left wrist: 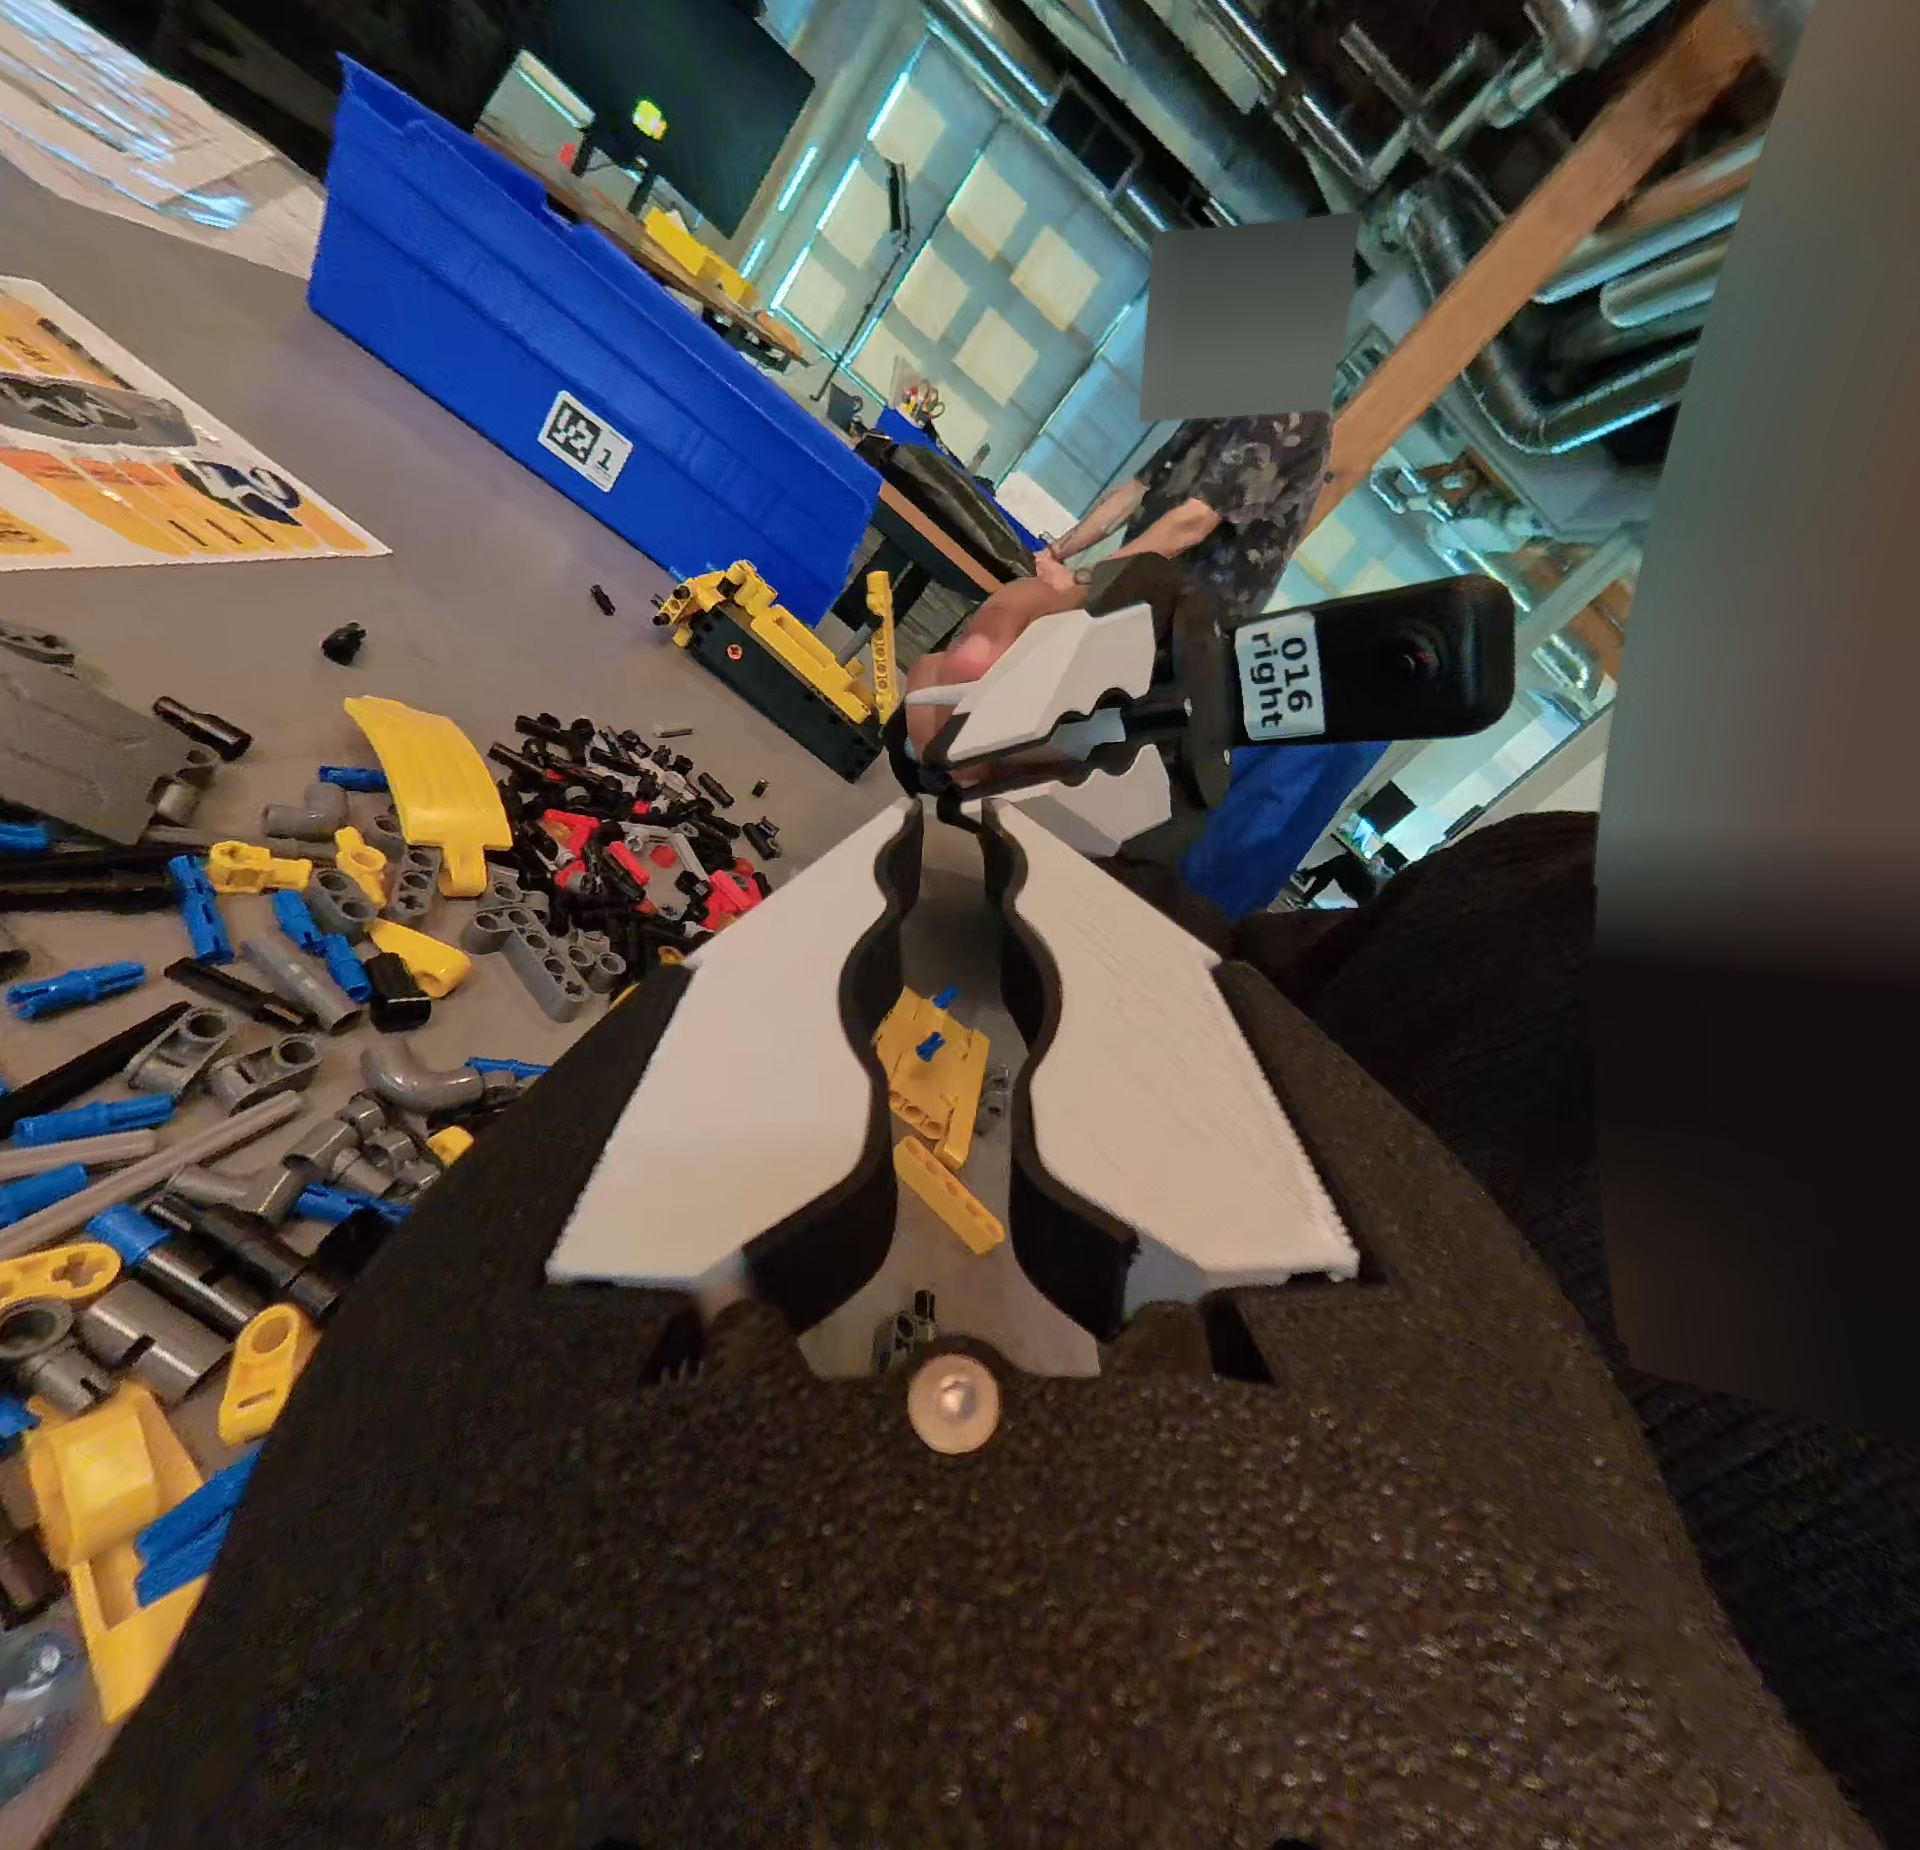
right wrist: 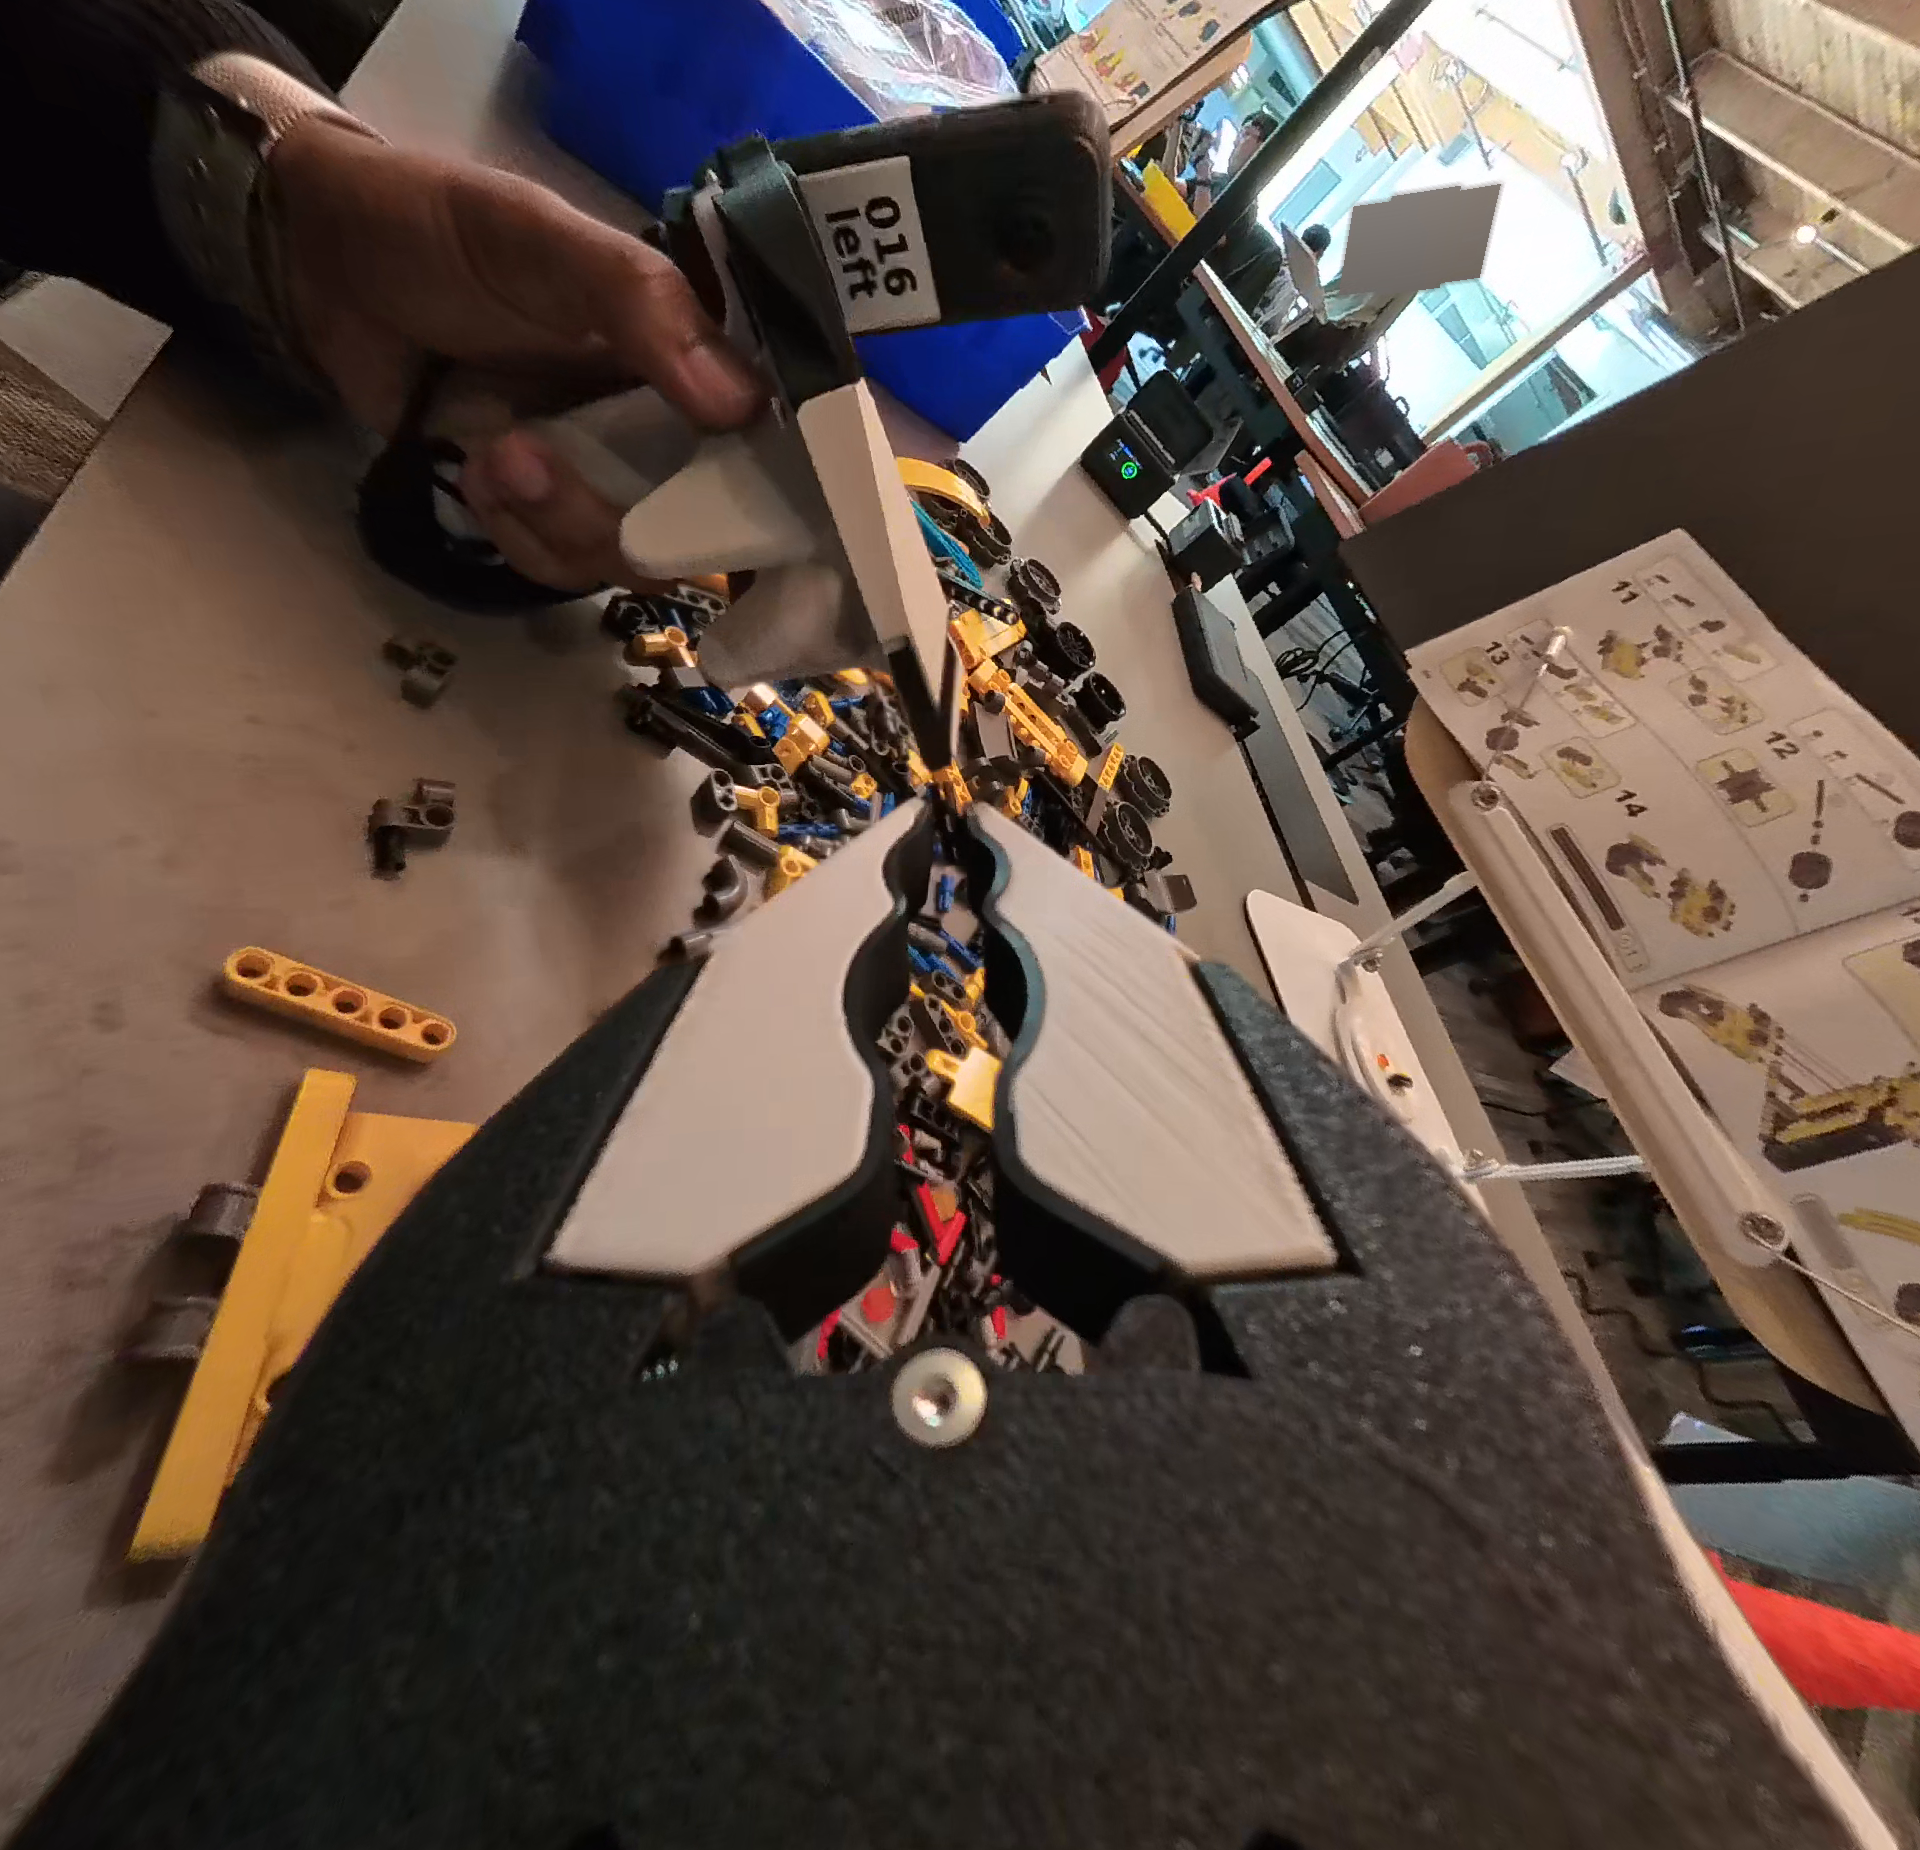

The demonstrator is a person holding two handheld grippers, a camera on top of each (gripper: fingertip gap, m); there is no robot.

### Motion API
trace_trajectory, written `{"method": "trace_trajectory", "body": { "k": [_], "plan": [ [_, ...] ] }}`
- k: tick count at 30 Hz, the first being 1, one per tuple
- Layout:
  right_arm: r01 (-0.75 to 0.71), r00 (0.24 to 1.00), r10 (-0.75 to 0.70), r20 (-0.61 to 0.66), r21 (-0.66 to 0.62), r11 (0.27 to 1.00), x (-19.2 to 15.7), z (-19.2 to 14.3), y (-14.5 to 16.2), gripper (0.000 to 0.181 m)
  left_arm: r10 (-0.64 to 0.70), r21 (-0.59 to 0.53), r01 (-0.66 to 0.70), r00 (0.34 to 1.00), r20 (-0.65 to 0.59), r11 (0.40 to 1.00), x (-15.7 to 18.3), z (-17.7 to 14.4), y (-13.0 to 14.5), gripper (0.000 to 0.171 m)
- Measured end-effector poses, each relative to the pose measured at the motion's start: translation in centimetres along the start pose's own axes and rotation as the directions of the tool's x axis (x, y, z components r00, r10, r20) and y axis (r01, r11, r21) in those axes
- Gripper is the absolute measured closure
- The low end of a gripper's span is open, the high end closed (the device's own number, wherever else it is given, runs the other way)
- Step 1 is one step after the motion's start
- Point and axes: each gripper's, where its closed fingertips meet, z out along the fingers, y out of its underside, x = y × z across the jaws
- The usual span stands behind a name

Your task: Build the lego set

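Grey counter [left wrist: 436, 512] was seen strewn with yellow, blue, black and grey building pieces [left wrist: 582, 865]. The left tool [left wrist: 951, 813] and right tool [right wrist: 945, 813] were recorded tip to tip above the pile, fingertips nearly closed; whether a small piece was pinched in either could not be told. A blue bin [left wrist: 582, 346] stood behind, an instruction booklet [right wrist: 1683, 761] beside.

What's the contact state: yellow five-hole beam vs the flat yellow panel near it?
Apart. The right wrist view shows a strip of bare table between the beam and the panel.
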Motion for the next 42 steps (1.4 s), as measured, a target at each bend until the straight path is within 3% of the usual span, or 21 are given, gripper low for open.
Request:
{"method": "trace_trajectory", "body": {
  "k": [21, 30, 42],
  "plan": [
    [0.053, 0.998, -0.056, 0.027, 0.107, 0.993, -1.3, -0.6, -2.1, 0.176, 0.024, -0.049, -0.029, 0.994, -0.102, 0.998, 2.0, 0.6, 1.0, 0.167],
    [-0.071, 0.993, 0.052, 0.106, 0.18, 0.981, -1.1, -1.5, -2.5, 0.171, 0.003, -0.048, -0.011, 0.988, -0.157, 0.999, 2.7, 0.4, 1.0, 0.168],
    [-0.104, 0.986, 0.077, 0.146, 0.186, 0.977, -1.6, -1.5, -2.7, 0.178, -0.032, -0.051, 0.022, 0.981, -0.189, 0.998, 3.0, 0.6, 1.0, 0.169]
  ]
}}
